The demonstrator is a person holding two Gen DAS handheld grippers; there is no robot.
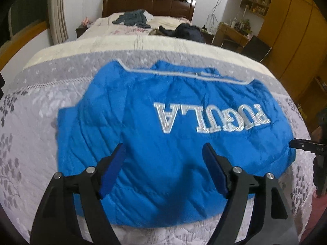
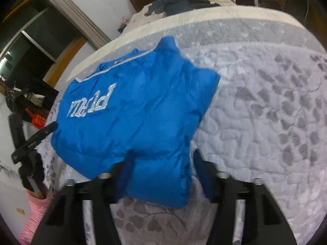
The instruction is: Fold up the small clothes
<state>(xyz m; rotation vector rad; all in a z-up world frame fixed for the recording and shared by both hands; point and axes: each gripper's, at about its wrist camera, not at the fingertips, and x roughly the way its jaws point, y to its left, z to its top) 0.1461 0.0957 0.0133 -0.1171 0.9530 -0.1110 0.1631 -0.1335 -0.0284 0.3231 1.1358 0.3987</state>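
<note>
The jacket is bright blue, with silvery-white block lettering and a pale piping line near its far hem. The bedspread is lilac-white, quilted with grey leaf sprigs (a cream band crosses the bed's far edge). Each claw has dark blue pads on black arms.

Jacket — lies flat on the quilt, on the near part of the bed. Heap of clothes — on the bed at 12 o'clock, well behind the jacket, before the headboard. Desk — beside the bed at 2 o'clock.
</note>
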